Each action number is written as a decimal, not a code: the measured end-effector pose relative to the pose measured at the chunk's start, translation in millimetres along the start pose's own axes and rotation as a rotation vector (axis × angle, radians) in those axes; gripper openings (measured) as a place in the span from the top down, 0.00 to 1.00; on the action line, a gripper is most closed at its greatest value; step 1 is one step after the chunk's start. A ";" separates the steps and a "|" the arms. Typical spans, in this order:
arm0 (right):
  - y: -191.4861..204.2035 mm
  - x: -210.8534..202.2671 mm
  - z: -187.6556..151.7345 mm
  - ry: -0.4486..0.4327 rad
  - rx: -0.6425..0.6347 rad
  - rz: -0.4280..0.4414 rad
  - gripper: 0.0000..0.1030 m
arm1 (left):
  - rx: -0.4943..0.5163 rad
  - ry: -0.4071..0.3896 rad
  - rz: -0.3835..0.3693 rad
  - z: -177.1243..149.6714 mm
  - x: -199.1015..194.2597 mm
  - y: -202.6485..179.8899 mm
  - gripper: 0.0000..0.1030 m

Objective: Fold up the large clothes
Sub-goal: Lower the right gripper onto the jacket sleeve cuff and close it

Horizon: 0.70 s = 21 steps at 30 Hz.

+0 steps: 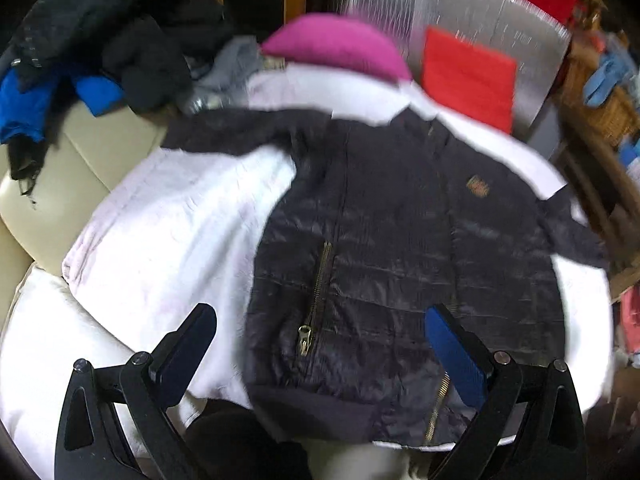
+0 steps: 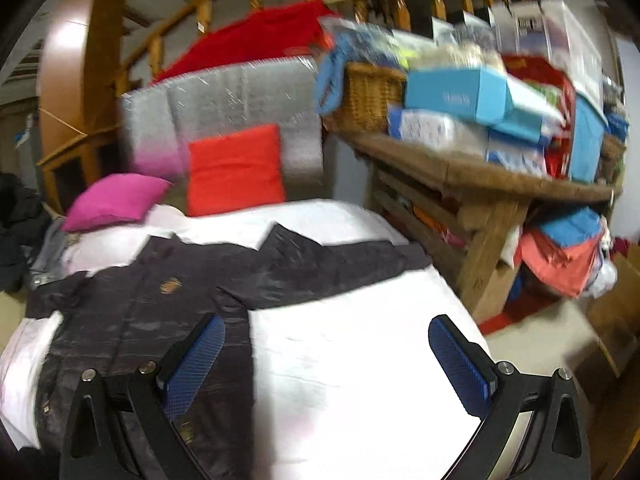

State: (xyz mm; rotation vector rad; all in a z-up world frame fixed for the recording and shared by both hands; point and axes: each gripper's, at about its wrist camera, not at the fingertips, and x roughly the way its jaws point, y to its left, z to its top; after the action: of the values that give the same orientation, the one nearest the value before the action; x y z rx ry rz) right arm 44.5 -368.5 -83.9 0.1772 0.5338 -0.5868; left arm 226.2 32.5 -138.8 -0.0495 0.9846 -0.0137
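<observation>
White bed — dark jacket atop

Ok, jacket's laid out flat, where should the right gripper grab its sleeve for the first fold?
Probably at the cuff end of the sleeve, coming from the outer right side. It lies spread flat across the white sheet, away from the jacket body. The right gripper has its jaws open, empty.

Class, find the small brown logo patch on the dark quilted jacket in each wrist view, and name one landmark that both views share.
Left wrist view: the brown logo patch sits right of centre, on the chest of the dark quilted jacket, right of its front zip.
Right wrist view: the patch lies left of centre, on the jacket spread over the white sheet.
Shared landmark: the magenta cushion beyond the jacket's collar.
</observation>
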 end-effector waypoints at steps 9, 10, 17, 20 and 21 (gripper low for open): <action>-35.1 137.8 21.8 0.131 0.130 0.044 0.00 | 0.026 -0.054 0.095 46.2 93.8 -46.2 0.00; -49.0 157.0 25.0 0.138 0.183 0.057 0.00 | 0.033 -0.049 0.102 49.4 109.4 -52.5 0.00; -119.3 248.3 35.1 0.188 0.447 0.101 0.00 | 0.061 0.053 0.135 52.0 181.9 -71.4 0.00; -134.7 273.5 39.9 0.181 0.507 0.105 0.00 | 0.074 0.028 0.154 51.9 183.3 -75.6 0.00; -138.6 279.9 40.7 0.180 0.525 0.110 0.00 | 0.079 0.013 0.156 52.3 180.2 -76.3 0.00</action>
State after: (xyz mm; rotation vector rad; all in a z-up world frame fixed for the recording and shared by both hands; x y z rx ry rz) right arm 179.7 -629.2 -197.9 0.7583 0.5310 -0.5979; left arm 370.3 -48.0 -256.2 0.1002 0.9981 0.0904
